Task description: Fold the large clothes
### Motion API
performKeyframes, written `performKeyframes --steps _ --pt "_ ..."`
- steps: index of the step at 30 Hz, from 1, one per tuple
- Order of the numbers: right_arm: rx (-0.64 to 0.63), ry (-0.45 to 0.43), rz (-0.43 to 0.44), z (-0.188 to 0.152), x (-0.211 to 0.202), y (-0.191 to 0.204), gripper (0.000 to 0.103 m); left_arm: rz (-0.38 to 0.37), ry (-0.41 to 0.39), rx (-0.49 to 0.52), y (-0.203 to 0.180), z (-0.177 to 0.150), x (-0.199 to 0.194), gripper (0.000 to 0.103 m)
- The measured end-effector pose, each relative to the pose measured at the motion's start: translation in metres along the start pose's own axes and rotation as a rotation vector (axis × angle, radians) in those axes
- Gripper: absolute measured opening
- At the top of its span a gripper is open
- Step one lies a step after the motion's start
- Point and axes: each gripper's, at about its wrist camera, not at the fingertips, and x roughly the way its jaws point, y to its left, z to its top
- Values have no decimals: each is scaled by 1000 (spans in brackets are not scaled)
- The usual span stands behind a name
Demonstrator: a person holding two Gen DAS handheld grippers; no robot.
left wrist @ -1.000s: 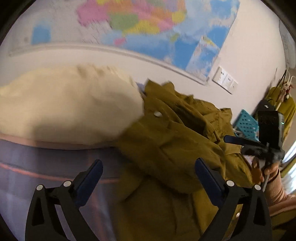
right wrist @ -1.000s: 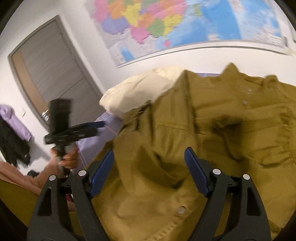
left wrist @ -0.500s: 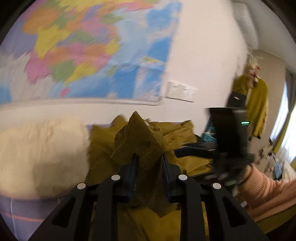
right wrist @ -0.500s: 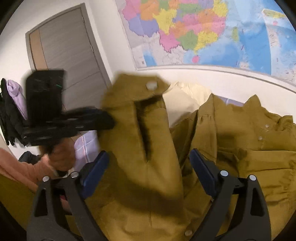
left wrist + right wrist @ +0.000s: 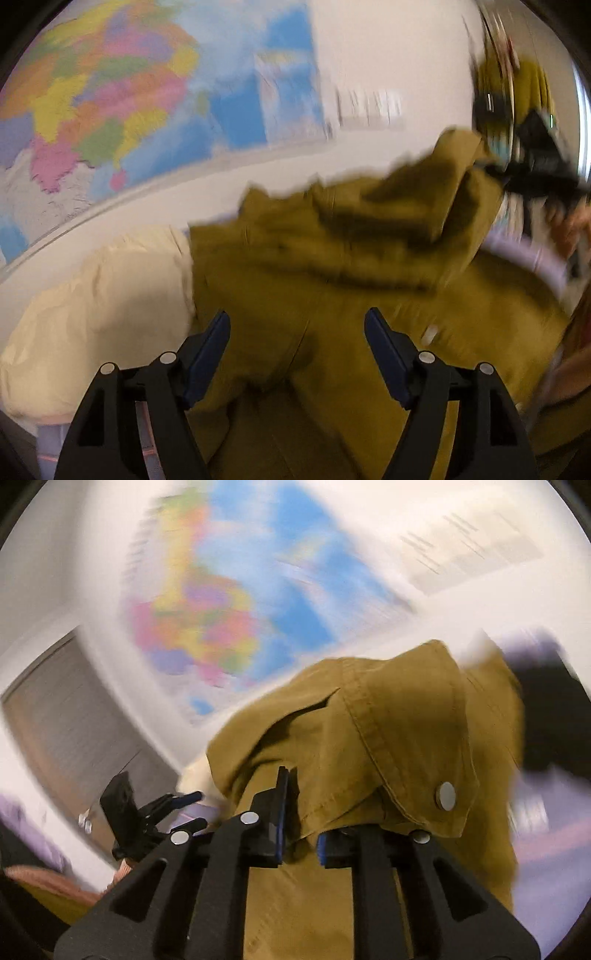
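Evidently right gripper (image 5: 299,812) clamped on olive jacket (image 5: 369,746), flap with snap button raised mid-frame. Left gripper (image 5: 297,350) spread apart, holding nothing; jacket (image 5: 332,277) heaped directly ahead, bulk running lower centre to upper right, cream bundle (image 5: 103,306) touching at lower left. Left gripper judged nearer loose heap.

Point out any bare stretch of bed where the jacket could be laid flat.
Little shows. The olive jacket covers the middle, butting against the cream pillow on its left. Bare lilac sheet shows only as a strip beyond the jacket's right edge, near the right gripper, whose jaws clamp the jacket. The left gripper hangs open over the jacket.
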Motion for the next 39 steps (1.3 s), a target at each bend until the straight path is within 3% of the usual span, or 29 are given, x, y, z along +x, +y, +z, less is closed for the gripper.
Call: performKeyframes --steps 2,3,6,9,12,13,15,19,23,26,27,28,29,30,33,36,39 --pt "81 116 -133 -21 9 -25 39 53 58 69 -12 -10 22 72" --pt "86 167 -214 -30 12 -32 45 73 74 81 -14 -13 27 72" --pt "40 258 -267 -43 5 -26 56 145 120 87 -11 -20 41 72" --pt "-79 184 -273 -29 -26 4 57 188 126 34 6 -22 40 66" --pt "-207 83 -146 -11 -40 43 59 175 130 -37 23 -21 35 59" --pt "-279 55 -118 -2 -33 59 68 165 129 -49 26 -20 33 59" --pt "-358 71 -103 6 -7 72 72 150 103 -43 27 -14 25 60" --pt "-499 198 -96 23 96 84 72 175 62 1 26 -4 12 69" --pt "-495 357 -106 31 183 68 73 137 75 21 20 -11 12 77" --pt "-474 497 -83 29 235 57 66 132 91 57 12 -20 19 77" --pt "-482 534 -90 27 243 54 48 142 99 60 11 -22 23 74" --pt "-491 558 -100 25 247 53 17 153 110 53 12 -23 28 67" --pt "-499 596 -83 25 253 55 6 156 126 29 17 -23 33 55" --pt "-513 590 -71 31 252 61 7 133 130 2 23 -22 35 49" --pt "-560 454 -17 69 232 92 6 105 85 -95 42 -19 27 32" --pt "-592 296 29 116 221 124 6 115 18 -241 72 -18 11 25" --pt "-616 271 57 135 248 140 7 57 -49 -416 108 -25 -7 23"
